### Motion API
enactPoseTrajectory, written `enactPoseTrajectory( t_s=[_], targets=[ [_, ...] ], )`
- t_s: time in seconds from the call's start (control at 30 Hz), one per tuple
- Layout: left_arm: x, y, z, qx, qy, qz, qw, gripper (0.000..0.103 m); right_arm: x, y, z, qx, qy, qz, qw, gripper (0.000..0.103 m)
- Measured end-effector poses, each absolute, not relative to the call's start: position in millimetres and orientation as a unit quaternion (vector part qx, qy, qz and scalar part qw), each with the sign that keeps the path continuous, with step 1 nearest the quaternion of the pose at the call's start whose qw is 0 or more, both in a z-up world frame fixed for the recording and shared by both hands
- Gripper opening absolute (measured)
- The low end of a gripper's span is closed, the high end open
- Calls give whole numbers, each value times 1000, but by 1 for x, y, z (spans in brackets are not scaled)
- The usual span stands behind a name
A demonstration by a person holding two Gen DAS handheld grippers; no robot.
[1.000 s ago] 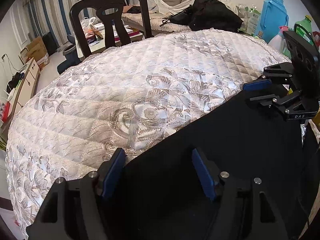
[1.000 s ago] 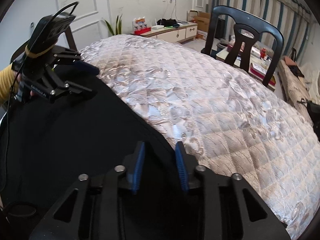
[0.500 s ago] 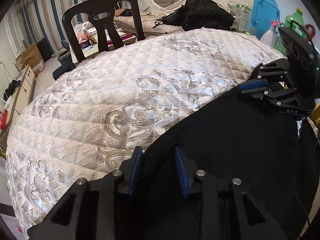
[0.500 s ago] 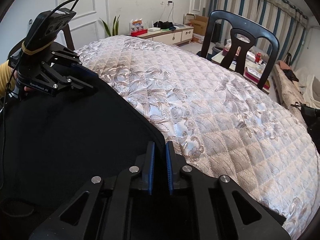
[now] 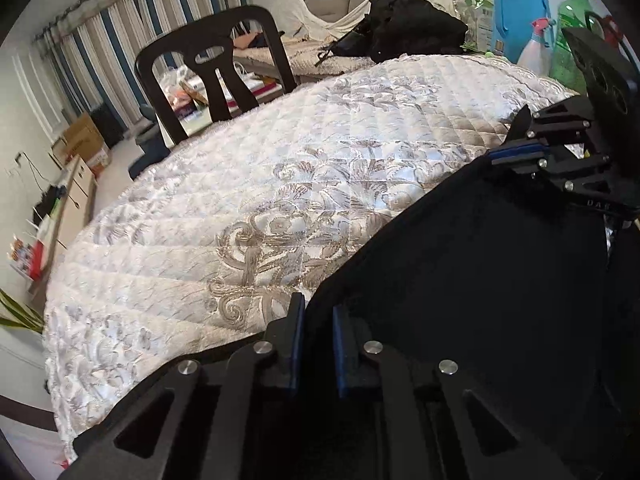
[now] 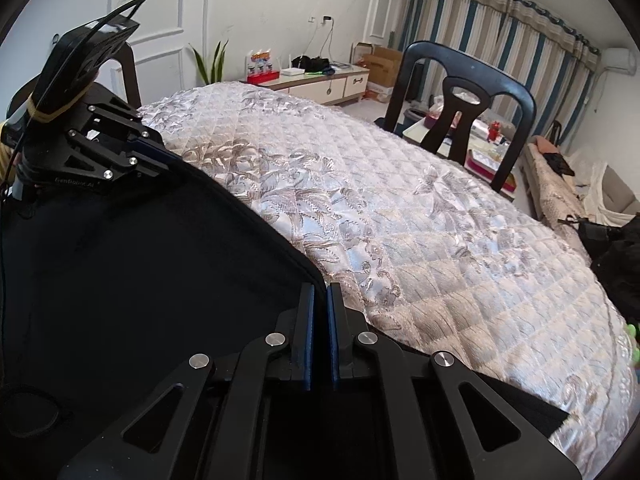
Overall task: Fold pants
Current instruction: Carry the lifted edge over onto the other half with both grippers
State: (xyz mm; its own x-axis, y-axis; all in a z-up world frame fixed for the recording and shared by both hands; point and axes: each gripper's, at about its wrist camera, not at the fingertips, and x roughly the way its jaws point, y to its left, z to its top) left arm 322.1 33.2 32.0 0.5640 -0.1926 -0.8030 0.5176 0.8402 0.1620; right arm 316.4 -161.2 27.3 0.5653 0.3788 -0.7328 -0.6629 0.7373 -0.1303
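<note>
Black pants (image 5: 480, 280) lie spread on the quilted white tablecloth (image 5: 260, 184), filling the lower right of the left wrist view. My left gripper (image 5: 316, 312) is shut on the near end of their edge, with dark cloth pinched between the blue pads. In the right wrist view the same pants (image 6: 140, 260) fill the lower left, and my right gripper (image 6: 320, 296) is shut on the other end of that edge. Each gripper shows in the other's view: the right gripper (image 5: 516, 152) at the far right, the left gripper (image 6: 160, 156) at the upper left. The held edge runs taut between them.
A dark chair (image 5: 212, 76) stands at the table's far side. A black bag (image 5: 412, 32), a blue jug (image 5: 516, 8) and green bottles (image 5: 572, 32) crowd the far right edge. A low cabinet (image 6: 320, 84), cardboard boxes and striped curtains (image 6: 500, 36) line the room.
Both grippers closed from open onto the pants' edge. They have drawn the edge up and slightly forward, so it now stretches straighter between them.
</note>
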Motion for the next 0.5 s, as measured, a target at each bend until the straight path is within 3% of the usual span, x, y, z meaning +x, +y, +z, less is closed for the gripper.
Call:
enactPoseTrajectory(
  t_s=[0.5],
  targets=[
    [269,30,46,206,387,-188,879,14,258,-160,40,-220,318,283,877,6]
  ],
)
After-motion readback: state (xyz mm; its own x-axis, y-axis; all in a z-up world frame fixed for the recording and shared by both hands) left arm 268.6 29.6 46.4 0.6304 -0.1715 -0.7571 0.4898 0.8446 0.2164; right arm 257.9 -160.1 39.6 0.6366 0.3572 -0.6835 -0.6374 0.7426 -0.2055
